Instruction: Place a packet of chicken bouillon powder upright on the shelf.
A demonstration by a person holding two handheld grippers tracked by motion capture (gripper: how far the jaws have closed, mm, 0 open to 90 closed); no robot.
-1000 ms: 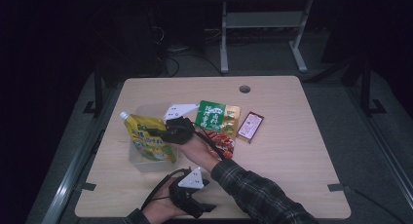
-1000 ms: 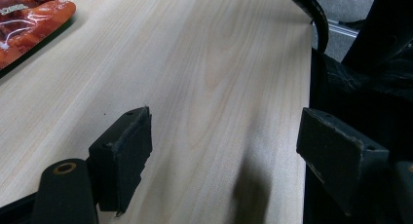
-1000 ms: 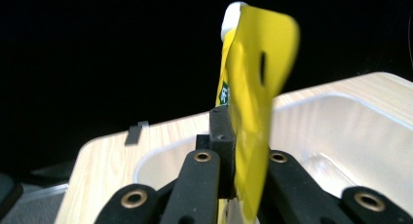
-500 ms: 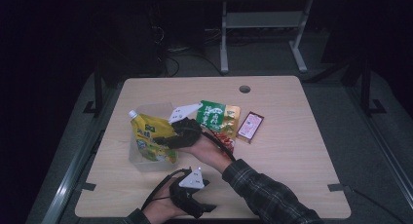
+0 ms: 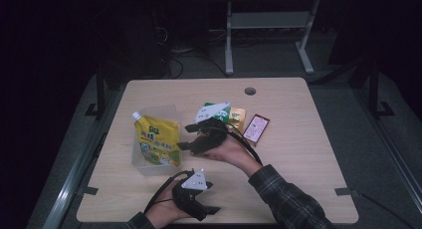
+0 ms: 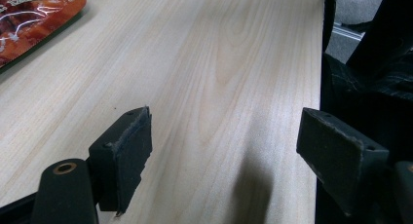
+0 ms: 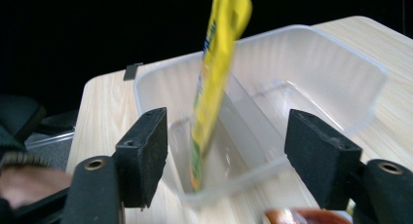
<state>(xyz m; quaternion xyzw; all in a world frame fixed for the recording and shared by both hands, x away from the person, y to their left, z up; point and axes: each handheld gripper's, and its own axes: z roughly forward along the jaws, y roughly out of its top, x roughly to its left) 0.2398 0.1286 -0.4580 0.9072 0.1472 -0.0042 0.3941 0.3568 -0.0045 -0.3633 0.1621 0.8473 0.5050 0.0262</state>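
While my left gripper rests spread at 6 o'clock on the surface, my right gripper, jaws apart, faces the yellow pouch standing in the clear tub at 9 o'clock: soft, slippery, likely floppy; best pinched near its top seam.

My two handheld grippers are matte black. The left gripper carries a grey three-cornered plate on top and trails a black cable that loops toward my wrist. The right gripper bears the same plate, its cable running back along a dark plaid sleeve. In the gripper views, each jaw ends in a rectangular black foam pad, worn at the edges, with brass-ringed screw holes at the base.
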